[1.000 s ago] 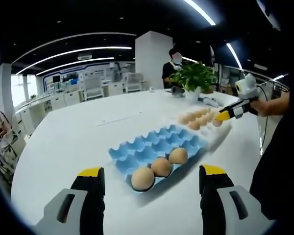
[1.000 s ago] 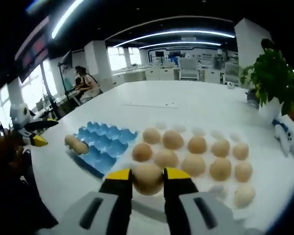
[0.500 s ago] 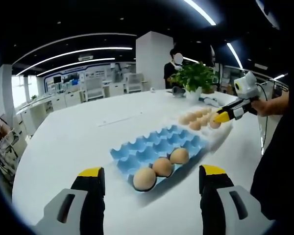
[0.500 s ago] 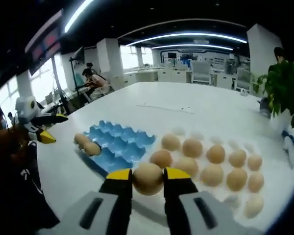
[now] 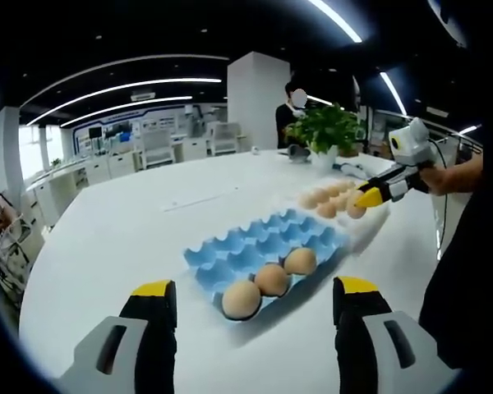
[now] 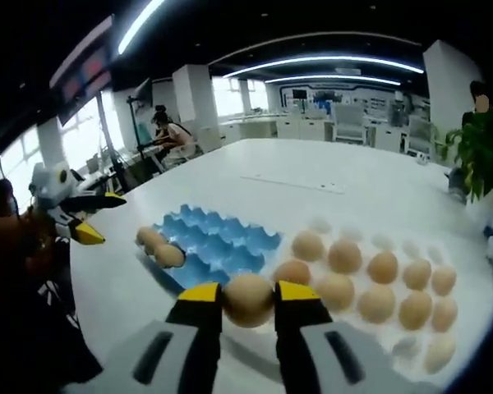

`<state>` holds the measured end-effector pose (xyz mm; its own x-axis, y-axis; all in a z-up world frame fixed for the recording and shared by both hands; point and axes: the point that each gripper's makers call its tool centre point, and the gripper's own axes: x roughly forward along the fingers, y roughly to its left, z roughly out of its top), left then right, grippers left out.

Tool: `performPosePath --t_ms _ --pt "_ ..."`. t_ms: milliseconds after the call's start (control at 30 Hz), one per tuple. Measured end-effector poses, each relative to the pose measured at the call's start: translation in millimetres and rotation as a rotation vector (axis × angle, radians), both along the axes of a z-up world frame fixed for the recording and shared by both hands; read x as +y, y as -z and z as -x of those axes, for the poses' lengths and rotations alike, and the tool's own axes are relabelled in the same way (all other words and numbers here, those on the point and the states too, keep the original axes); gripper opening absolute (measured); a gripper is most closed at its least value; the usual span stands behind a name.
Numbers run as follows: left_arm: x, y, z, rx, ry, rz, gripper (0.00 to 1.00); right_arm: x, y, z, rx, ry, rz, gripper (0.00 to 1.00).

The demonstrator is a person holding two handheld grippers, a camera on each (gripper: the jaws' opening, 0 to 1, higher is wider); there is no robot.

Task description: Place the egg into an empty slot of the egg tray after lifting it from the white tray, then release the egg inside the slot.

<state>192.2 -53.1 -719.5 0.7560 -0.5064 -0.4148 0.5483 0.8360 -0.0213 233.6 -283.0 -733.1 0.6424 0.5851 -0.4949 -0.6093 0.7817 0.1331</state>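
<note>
My right gripper [image 6: 247, 301] is shut on a brown egg [image 6: 247, 299], held above the table between the blue egg tray [image 6: 218, 246] and the white tray [image 6: 394, 324]. The white tray carries several eggs [image 6: 384, 267]. Three eggs [image 5: 271, 280] sit in the near row of the blue egg tray [image 5: 263, 242] in the left gripper view. My left gripper [image 5: 251, 308] stands open in front of that tray with nothing between its jaws. The right gripper [image 5: 368, 197] appears at the right over the white tray [image 5: 370, 227].
A potted plant [image 5: 327, 131] stands at the table's far side, with small objects beside it. A person [image 5: 292, 111] stands behind it. The white table [image 5: 115, 230] stretches wide to the left. A person's sleeve [image 5: 468, 246] fills the right edge. Desks and seated people [image 6: 168, 135] lie beyond.
My right gripper has carried the egg leftward, away from the white tray and toward the blue egg tray. The left gripper has stayed in place, open.
</note>
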Motion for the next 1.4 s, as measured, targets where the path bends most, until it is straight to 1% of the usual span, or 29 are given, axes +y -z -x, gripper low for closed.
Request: performPosePath --t_ms 167,200,267,300,467,533,600,633,767,933,1100,1133,1200,1300,1333,1400 --pt "0 0.4 -0.7 0.002 0.001 -0.001 0.79 16 -1.0 0 -0.005 -0.036 -0.010 0.24" --pt "0 0.4 -0.9 0.002 0.001 -0.001 0.79 21 -0.6 0 0.004 -0.046 -0.016 0.24" --pt "0 0.4 -0.9 0.002 0.002 -0.001 0.78 26 -1.5 0 -0.006 -0.058 -0.019 0.24" --pt "0 0.5 -0.7 0.003 0.003 -0.001 0.78 31 -1.0 0 0.001 -0.072 -0.022 0.24" --pt "2 0.5 -1.2 0.001 -0.005 -0.005 0.79 49 -1.8 0 -0.008 -0.111 -0.028 0.24" --pt "3 -0.1 -1.4 -0.002 -0.006 -0.005 0.79 52 -1.3 0 -0.001 -0.123 -0.029 0.24" --pt "4 0.1 -1.5 -0.001 -0.008 -0.004 0.79 55 -1.0 0 -0.009 -0.132 -0.026 0.24" --pt "3 0.8 -1.2 0.001 -0.007 -0.005 0.79 57 0.8 0 0.004 -0.137 -0.032 0.24" --pt "2 3.1 0.0 0.012 0.000 -0.002 0.78 66 3.6 -1 0.004 -0.152 -0.037 0.24" --pt "3 2.2 -1.6 0.007 -0.009 -0.002 0.78 76 8.9 0 0.014 -0.180 -0.040 0.24" --pt "4 2.4 -1.6 0.006 -0.009 -0.003 0.78 84 12.7 -2 0.009 -0.204 -0.037 0.24" --pt "4 3.2 -1.3 0.009 -0.008 -0.005 0.78 86 14.4 -1 0.019 -0.210 -0.038 0.24" --pt "4 4.0 -0.8 0.012 -0.007 -0.005 0.78 88 16.2 -2 0.013 -0.216 -0.034 0.24" --pt "3 3.9 -0.8 0.012 -0.006 -0.003 0.77 93 21.9 -3 0.021 -0.232 -0.030 0.24" --pt "3 3.8 -0.8 0.013 -0.006 0.000 0.77 94 24.1 -2 0.036 -0.238 -0.031 0.24" --pt "3 3.8 -0.7 0.012 -0.007 0.000 0.77 97 27.5 -2 0.029 -0.248 -0.018 0.24"
